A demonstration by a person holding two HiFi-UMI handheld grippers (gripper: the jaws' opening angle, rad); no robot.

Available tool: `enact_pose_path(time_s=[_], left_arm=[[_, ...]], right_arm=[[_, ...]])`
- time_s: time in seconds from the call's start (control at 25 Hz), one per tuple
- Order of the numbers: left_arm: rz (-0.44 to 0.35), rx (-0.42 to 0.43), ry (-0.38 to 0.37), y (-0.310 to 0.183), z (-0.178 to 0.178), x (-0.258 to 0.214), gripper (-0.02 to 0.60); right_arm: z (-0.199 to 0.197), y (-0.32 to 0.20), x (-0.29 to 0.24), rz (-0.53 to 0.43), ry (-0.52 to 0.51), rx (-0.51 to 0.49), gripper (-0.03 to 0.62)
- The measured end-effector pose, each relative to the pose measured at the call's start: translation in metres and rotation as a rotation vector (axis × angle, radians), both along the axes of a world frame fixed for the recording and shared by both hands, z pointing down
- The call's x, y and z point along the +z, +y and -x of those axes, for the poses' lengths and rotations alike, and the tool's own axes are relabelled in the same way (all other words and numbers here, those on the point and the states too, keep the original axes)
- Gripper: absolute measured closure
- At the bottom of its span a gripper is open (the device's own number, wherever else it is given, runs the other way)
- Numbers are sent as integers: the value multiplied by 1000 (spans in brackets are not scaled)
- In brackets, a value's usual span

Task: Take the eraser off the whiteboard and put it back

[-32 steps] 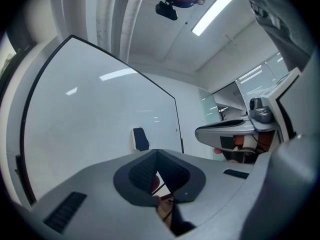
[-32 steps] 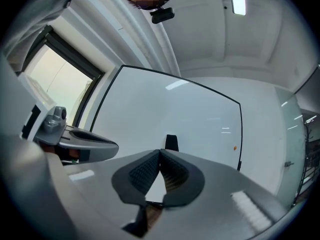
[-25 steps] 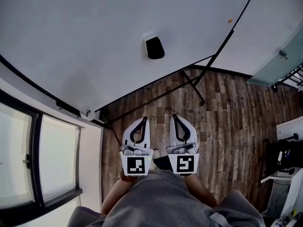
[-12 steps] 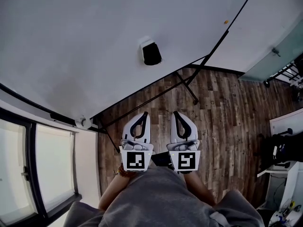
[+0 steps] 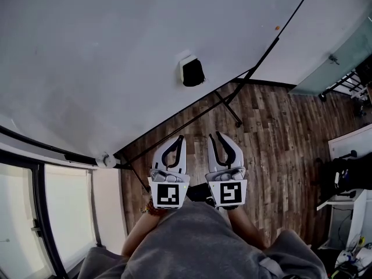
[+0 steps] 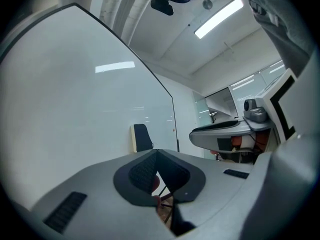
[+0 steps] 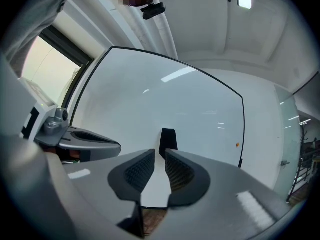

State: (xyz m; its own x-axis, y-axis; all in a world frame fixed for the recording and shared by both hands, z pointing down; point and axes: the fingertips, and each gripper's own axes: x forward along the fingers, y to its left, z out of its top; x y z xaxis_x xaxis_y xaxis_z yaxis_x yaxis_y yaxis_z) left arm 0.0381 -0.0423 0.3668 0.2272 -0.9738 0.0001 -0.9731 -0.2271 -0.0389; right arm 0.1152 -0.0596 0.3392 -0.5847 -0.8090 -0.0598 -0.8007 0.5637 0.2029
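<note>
Right gripper view shows what the head view cannot: the right claw (image 7: 160, 151) has just been opening, jaws slightly apart and empty, framing the eraser (image 7: 168, 138) stuck on the whiteboard (image 7: 150, 99) well beyond. The left claw (image 6: 156, 150) is closed, empty. Nearer, wood floor (image 5: 273, 132) lies below.

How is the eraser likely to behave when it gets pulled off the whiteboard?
The eraser clings to the upright whiteboard with nothing under it, so it is probably magnetic and light; expect slight resistance, then a sudden release. It looks small and blocky, with a paler edge, so it is likely firm enough to pinch and unlikely to roll.
</note>
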Motion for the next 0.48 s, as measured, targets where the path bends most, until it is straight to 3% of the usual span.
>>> enact_pose_path(time_s=[0.48], left_arm=[[6, 30, 53, -18, 49, 10, 575]], right_arm=[[52, -12, 9, 0, 49, 3, 477]])
